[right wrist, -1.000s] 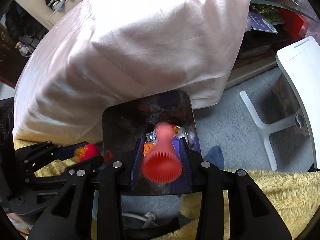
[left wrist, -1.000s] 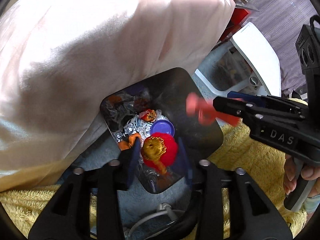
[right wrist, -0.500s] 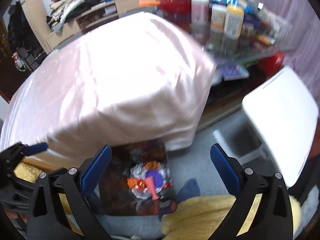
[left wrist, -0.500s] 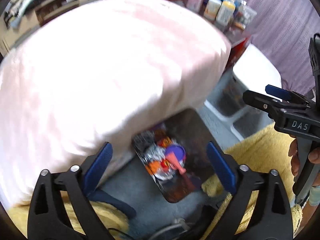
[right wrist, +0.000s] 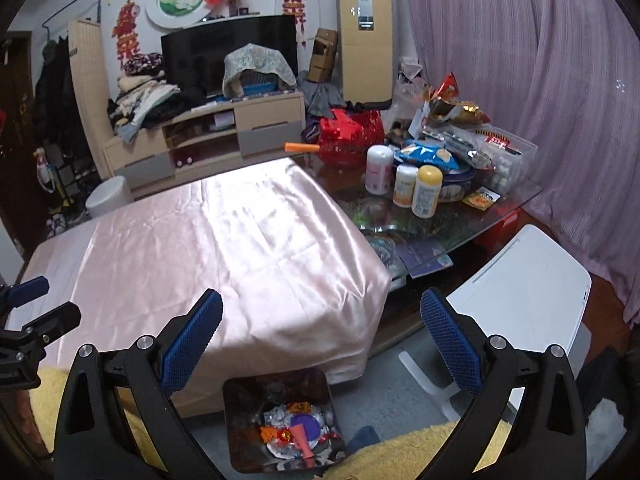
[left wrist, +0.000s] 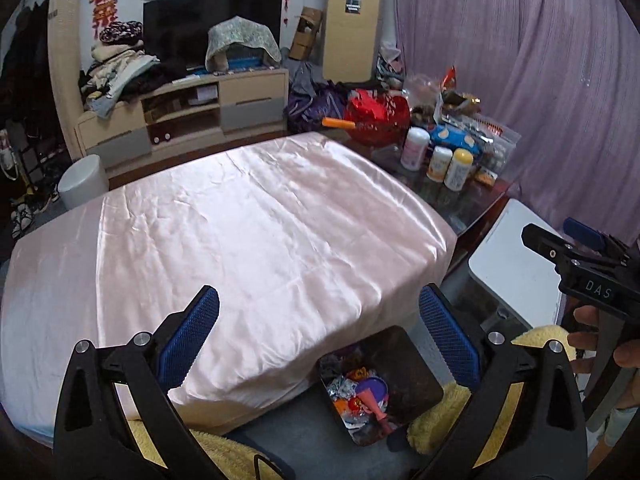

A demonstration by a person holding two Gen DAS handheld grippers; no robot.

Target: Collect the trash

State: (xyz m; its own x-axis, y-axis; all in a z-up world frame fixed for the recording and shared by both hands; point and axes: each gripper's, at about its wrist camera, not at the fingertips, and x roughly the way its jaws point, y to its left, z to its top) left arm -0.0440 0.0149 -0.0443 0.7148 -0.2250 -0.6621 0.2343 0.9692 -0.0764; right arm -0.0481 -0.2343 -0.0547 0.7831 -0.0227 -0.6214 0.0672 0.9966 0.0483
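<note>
Two hand-held grippers are up over the room, both spread wide and holding nothing: the left hand-held gripper [left wrist: 319, 342] in its own view, the right hand-held gripper [right wrist: 321, 344] in its own. Seen from the left camera, the right one sits at 3 o'clock, gripped by the person's fingers.

One dark bin [right wrist: 280, 426] stands on the grey floor at 6 o'clock, against the foot of the pink satin cloth [left wrist: 240, 240]. Its trash [right wrist: 298, 434] lies inside: crumpled foil, one purple disc, one pink cone-shaped piece, orange and red scraps too jumbled to count.

By my reading, a drop into the bin is done and the search for more rubbish is in hand. The cloth top shows none. One glass worktop [right wrist: 500, 200] at 1 o'clock carries three bottles [right wrist: 404, 178] and several snack packets [right wrist: 428, 154]; whether any is rubbish I cannot tell. The next move calls for choosing a target, then lowering an opened gripper around it.
</note>
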